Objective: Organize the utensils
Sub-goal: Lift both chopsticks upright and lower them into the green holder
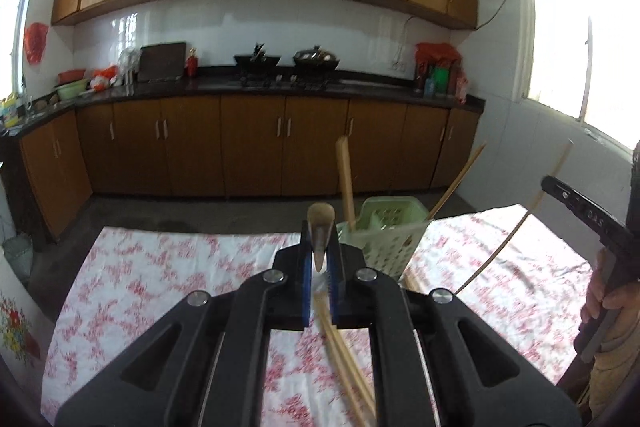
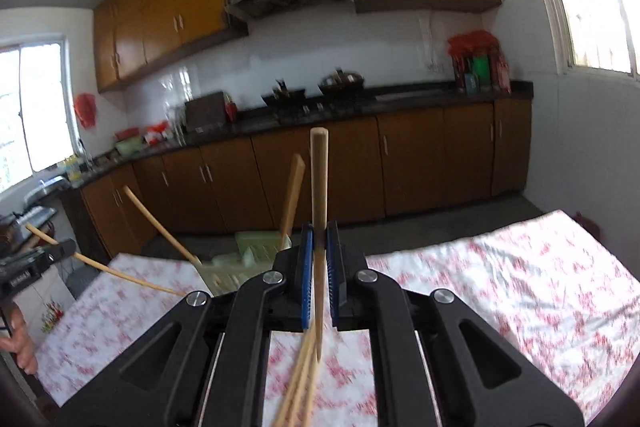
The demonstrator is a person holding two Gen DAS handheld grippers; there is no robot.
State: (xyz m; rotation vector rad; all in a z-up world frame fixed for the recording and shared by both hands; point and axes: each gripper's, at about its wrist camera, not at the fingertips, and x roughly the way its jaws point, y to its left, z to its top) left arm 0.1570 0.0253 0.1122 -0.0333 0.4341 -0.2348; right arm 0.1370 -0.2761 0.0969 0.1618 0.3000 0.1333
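My left gripper [image 1: 320, 247] is shut on a horn-coloured spoon [image 1: 320, 227], its bowl sticking up past the fingertips, held above the table just left of the green utensil basket [image 1: 390, 239]. The basket holds a wooden handle [image 1: 345, 183] and a chopstick [image 1: 456, 183]. My right gripper [image 2: 319, 251] is shut on a chopstick [image 2: 319, 179] that points up; it stands above the table right of the basket [image 2: 248, 251]. More chopsticks [image 1: 344, 351] lie on the cloth below the grippers; they also show in the right wrist view [image 2: 300, 383].
The table wears a white cloth with red flowers [image 1: 160, 287]. Beyond it are the floor, brown cabinets [image 1: 248, 143] and a dark counter with a stove and woks [image 1: 288, 63]. The other gripper and hand show at the right edge [image 1: 592, 223].
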